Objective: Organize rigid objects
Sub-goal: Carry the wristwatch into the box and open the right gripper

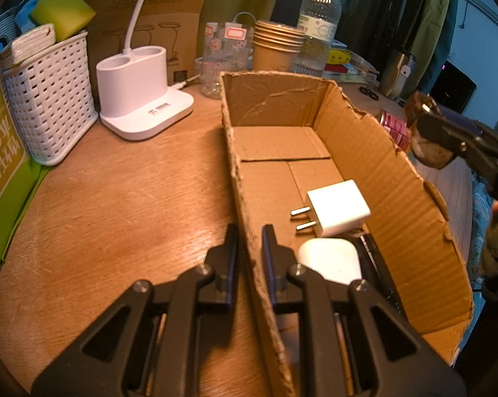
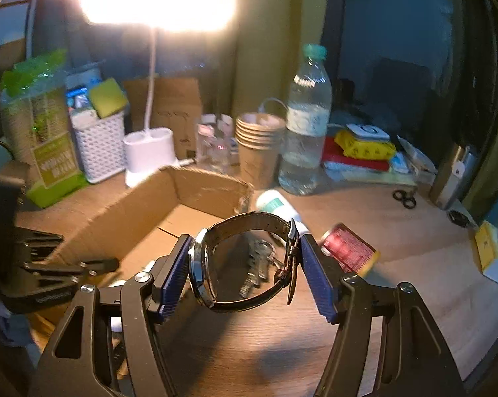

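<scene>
Left hand-held gripper (image 1: pixel 250 258) pinches the near wall of the cardboard box (image 1: pixel 374 152); right hand-held gripper (image 2: pixel 245 268) carries a wristwatch (image 2: pixel 242 264).

The left fingers sit narrow, one on each side of the box wall, on the wooden counter (image 1: pixel 116 198). Inside the box lie a white plug adapter (image 1: pixel 338 208) and a second white item beside it. The watch is clamped between the right gripper's blue pads (image 2: pixel 174 274), above the counter just beside the box, with keys (image 2: pixel 259 264) and a red can (image 2: pixel 348 251) lying beyond it.
</scene>
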`<state>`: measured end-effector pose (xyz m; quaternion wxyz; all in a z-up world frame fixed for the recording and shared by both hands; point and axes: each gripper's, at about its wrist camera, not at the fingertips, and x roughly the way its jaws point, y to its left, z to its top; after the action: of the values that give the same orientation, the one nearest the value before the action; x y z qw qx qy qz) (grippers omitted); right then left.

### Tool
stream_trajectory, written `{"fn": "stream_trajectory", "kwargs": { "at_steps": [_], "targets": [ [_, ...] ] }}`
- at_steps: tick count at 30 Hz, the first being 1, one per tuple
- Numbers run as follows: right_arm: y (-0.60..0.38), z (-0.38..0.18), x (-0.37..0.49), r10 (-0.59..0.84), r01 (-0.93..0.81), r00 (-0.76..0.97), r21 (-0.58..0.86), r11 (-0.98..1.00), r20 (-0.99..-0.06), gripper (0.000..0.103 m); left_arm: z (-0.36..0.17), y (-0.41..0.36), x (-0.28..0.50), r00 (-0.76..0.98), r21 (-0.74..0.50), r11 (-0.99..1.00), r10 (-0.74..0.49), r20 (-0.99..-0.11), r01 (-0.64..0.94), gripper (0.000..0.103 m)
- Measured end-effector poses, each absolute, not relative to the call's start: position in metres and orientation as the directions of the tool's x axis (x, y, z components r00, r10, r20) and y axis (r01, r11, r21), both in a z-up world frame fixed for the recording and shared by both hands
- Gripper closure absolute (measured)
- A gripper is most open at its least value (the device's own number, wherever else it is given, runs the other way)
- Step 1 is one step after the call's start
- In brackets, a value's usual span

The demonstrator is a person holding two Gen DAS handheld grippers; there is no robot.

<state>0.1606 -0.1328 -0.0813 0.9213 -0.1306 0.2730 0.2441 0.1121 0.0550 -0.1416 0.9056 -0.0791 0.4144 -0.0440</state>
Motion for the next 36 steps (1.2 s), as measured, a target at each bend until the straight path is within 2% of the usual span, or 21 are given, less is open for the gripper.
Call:
{"fn": "stream_trajectory", "kwargs": {
  "at_steps": [12,36],
  "targets": [
    [-0.087,-0.084,0.140,0.461,-0.630,0.675,-0.125,0.766,-0.576,0.035,-0.142,0.055,0.112,0.653,-0.180,0.984,-0.145,-0.744,0.014,0.088],
    [-0.047,-0.107,0.135,0.454,-0.692,0.600,-0.142,0.708,-0.659,0.034,-0.143,0.055,0.113,0.652,-0.178,0.984,-0.144,-0.745,0.014,0.088]
  ]
}}
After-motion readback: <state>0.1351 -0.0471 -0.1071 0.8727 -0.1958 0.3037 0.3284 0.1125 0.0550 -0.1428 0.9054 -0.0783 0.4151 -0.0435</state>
